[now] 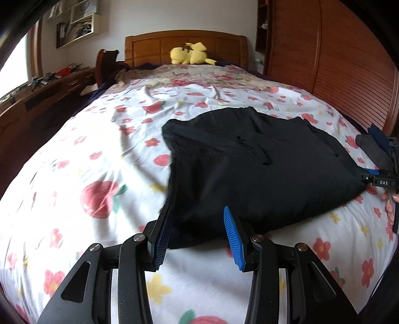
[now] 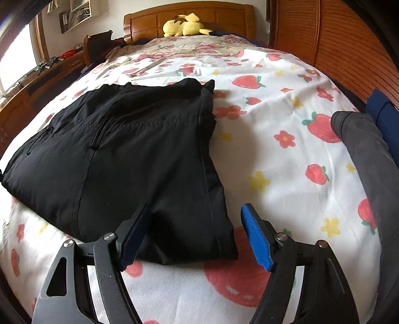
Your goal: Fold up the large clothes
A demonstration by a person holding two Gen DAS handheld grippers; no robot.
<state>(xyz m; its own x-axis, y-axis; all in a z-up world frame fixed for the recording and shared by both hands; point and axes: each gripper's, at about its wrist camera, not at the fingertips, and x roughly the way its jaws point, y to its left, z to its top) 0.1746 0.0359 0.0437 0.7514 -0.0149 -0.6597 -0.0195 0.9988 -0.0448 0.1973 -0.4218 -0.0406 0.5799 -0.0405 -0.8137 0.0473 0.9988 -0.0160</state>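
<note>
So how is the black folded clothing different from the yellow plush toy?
The black folded clothing lies flat mid-bed; the yellow plush toy sits puffy by the wooden headboard. The clothing is dark and spread wide; the toy is bright and looks smaller. Both rest on the flowery bedspread.

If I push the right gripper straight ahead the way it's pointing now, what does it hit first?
Most likely the near corner of the black garment, which already lies between the open right gripper fingers, with the floral bedspread just beneath. Depth is hard to judge.
</note>
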